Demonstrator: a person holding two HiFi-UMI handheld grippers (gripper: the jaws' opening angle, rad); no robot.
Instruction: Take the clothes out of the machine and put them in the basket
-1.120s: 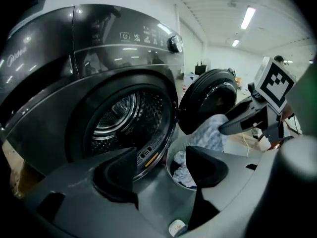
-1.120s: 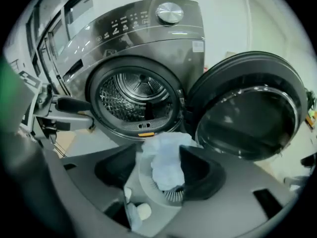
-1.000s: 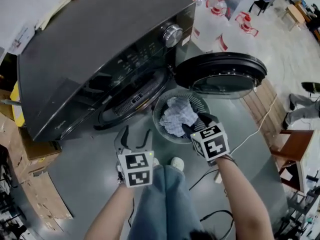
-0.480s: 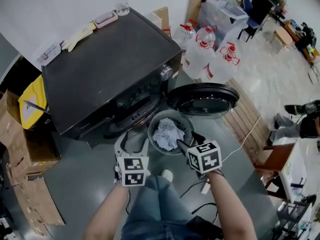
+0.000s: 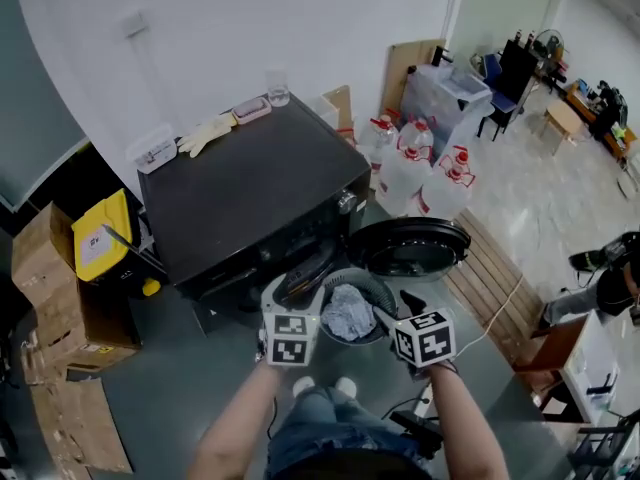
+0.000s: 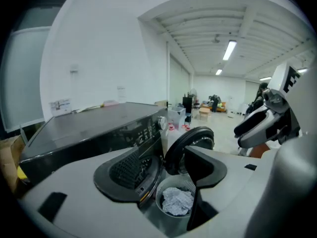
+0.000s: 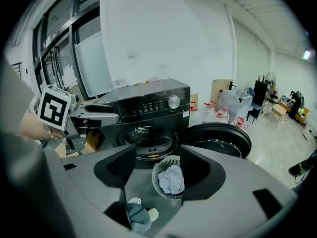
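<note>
The clothes [image 5: 347, 313] are a crumpled, pale grey-white bundle with a faint checked pattern. They lie bunched in the bottom of the basket [image 5: 366, 279], a round grey tub with slatted sides. It stands on the floor just in front of the machine [image 5: 250, 183], between the drum opening and the round door [image 5: 410, 249], which is swung wide open to the right. The machine is a dark front-loader with a silver dial at its upper corner, and the right gripper view shows the perforated metal drum [image 7: 148, 135] behind the opening. The left tongs [image 5: 300, 280] are held above the floor on the basket's near left side, and the right tongs [image 5: 396, 308] on its near right side. Each pair stands moderately apart with nothing between its pads, and the basket and cloth show through the gap in both gripper views. A pair of pale gloves [image 5: 206, 133] lies on top of the machine, and large water jugs [image 5: 415, 173] stand beyond it.
</note>
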